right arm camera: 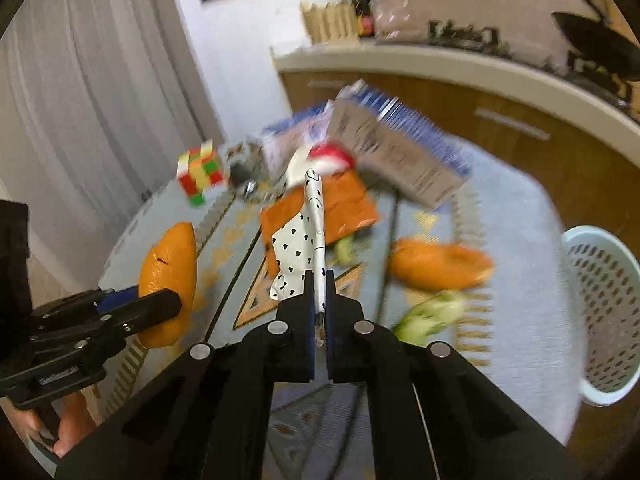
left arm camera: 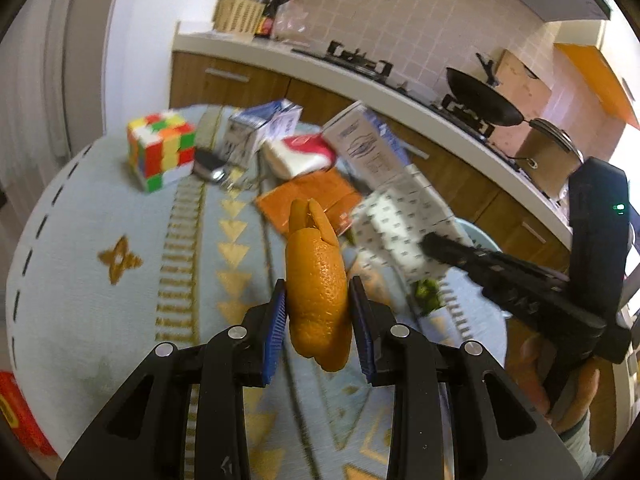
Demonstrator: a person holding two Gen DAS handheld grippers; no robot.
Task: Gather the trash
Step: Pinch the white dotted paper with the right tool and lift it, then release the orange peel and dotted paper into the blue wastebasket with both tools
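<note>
An orange peel (left arm camera: 316, 300) hangs above the table, pinched between the blue pads of my left gripper (left arm camera: 317, 284). The right wrist view shows the same peel (right arm camera: 170, 268) in the left gripper (right arm camera: 160, 300) at the left. My right gripper (right arm camera: 319, 278) is shut on a crumpled white paper with black hearts (right arm camera: 298, 248), lifted off the cloth. In the left wrist view that paper (left arm camera: 404, 216) hangs from the right gripper (left arm camera: 428, 242). A second orange peel (right arm camera: 436, 266) and green vegetable scraps (right arm camera: 432, 312) lie on the tablecloth.
A pale blue perforated basket (right arm camera: 600, 320) stands at the table's right edge. Farther back lie an orange packet (left arm camera: 316, 196), a colour cube (left arm camera: 162, 152), two cartons (left arm camera: 368, 148), a red-and-white pack (left arm camera: 304, 154) and a key fob (left arm camera: 208, 166). A kitchen counter (left arm camera: 360, 80) runs behind.
</note>
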